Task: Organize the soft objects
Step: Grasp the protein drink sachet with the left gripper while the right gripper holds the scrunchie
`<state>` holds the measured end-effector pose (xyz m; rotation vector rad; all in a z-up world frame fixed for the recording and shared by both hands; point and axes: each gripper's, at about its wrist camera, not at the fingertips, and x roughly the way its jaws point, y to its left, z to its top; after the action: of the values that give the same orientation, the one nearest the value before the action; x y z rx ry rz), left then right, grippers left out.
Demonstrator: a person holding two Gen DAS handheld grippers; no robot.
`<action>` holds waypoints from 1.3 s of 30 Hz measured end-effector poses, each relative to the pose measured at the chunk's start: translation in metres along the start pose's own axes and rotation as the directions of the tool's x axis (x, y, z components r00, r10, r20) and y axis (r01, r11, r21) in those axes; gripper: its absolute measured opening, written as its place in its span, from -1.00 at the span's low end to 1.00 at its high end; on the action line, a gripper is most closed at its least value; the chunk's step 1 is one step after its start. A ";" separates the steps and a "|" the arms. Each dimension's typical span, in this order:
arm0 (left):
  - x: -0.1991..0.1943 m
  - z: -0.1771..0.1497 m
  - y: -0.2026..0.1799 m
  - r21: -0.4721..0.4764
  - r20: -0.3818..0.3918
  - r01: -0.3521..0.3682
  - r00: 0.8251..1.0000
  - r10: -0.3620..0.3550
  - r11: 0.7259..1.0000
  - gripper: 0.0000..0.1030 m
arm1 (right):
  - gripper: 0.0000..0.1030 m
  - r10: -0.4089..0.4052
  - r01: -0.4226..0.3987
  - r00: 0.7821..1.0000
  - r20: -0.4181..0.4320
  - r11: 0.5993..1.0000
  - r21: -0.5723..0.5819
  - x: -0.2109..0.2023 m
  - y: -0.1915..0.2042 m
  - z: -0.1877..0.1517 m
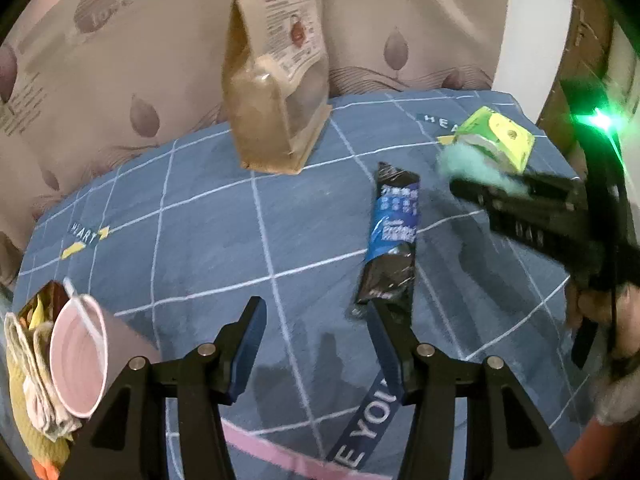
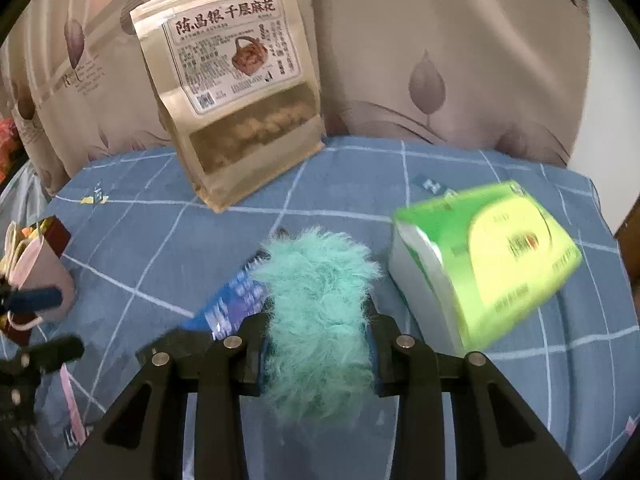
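Observation:
My right gripper [image 2: 318, 320] is shut on a teal fluffy object [image 2: 320, 300] and holds it above the blue checked bedsheet [image 2: 140, 248]. The fluff also shows in the left wrist view [image 1: 472, 168] at the tip of the right gripper [image 1: 460, 184]. My left gripper [image 1: 316, 312] is open and empty, low over the sheet; its right finger is near the end of a blue-and-black packet [image 1: 394, 236]. A green tissue pack [image 2: 488, 260] lies to the right of the fluff. A pink bag [image 1: 80, 356] with soft cloths in it lies at the left.
A tan stand-up snack bag [image 2: 236, 100] stands at the back against a beige leaf-print cover [image 2: 440, 60]. The blue-and-black packet [image 2: 228, 308] lies under the right gripper. The pink bag shows at the far left of the right wrist view [image 2: 36, 268].

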<state>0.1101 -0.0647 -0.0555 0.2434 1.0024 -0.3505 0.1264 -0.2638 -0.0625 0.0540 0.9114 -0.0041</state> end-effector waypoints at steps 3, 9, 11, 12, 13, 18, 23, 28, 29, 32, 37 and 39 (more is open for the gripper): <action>0.002 0.006 -0.010 0.017 0.014 0.002 1.000 -0.002 1.000 0.04 | -0.36 -0.007 0.007 1.000 -0.013 1.000 0.015 -0.003 -0.008 -0.014; 0.007 0.021 -0.031 0.063 0.038 0.014 0.999 -0.017 0.998 0.04 | -0.36 -0.025 0.027 0.999 -0.032 0.998 0.049 -0.003 -0.024 -0.035; 0.010 0.024 -0.035 0.071 0.043 0.017 0.999 -0.021 0.997 0.04 | -0.36 -0.028 0.030 0.999 -0.041 0.997 0.064 -0.001 -0.029 -0.041; 0.014 0.027 -0.039 0.082 0.040 0.024 0.999 -0.027 0.996 0.04 | -0.36 -0.030 0.033 0.998 -0.047 0.997 0.072 0.001 -0.032 -0.044; 0.016 0.029 -0.041 0.085 0.039 0.021 0.999 -0.024 0.996 0.04 | -0.36 -0.029 0.034 0.998 -0.053 0.996 0.080 0.003 -0.034 -0.047; 0.032 0.035 -0.052 0.107 0.028 0.021 0.999 -0.024 0.994 0.04 | -0.36 -0.030 0.033 0.999 -0.037 0.996 0.082 0.005 -0.036 -0.052; 0.053 0.037 -0.060 0.124 0.002 0.023 1.000 -0.023 0.992 0.04 | -0.36 -0.008 0.011 1.000 -0.026 0.994 0.110 0.005 -0.041 -0.054; 0.078 0.040 -0.064 0.128 -0.038 0.009 0.999 -0.004 0.992 0.04 | -0.35 0.003 -0.001 1.000 -0.023 0.993 0.117 0.004 -0.043 -0.054; 0.081 0.040 -0.064 0.127 -0.042 0.005 0.999 0.000 0.992 0.04 | -0.35 0.003 -0.001 1.000 -0.023 0.993 0.116 0.004 -0.042 -0.055; 0.091 0.043 -0.064 0.115 -0.053 0.027 0.998 -0.021 0.993 0.05 | -0.33 0.003 0.000 1.000 -0.023 0.994 0.113 0.004 -0.042 -0.055; 0.105 0.044 -0.069 0.121 -0.056 0.022 0.998 -0.016 0.992 0.07 | -0.32 0.005 -0.003 1.000 -0.024 0.994 0.111 0.004 -0.042 -0.054; 0.107 0.046 -0.067 0.103 -0.058 0.051 0.997 -0.045 0.993 0.07 | -0.32 0.006 -0.003 1.000 -0.023 0.994 0.111 0.004 -0.042 -0.055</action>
<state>0.1716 -0.1611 -0.1261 0.3249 1.0469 -0.4428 0.0845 -0.3030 -0.1007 0.1601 0.9341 -0.0499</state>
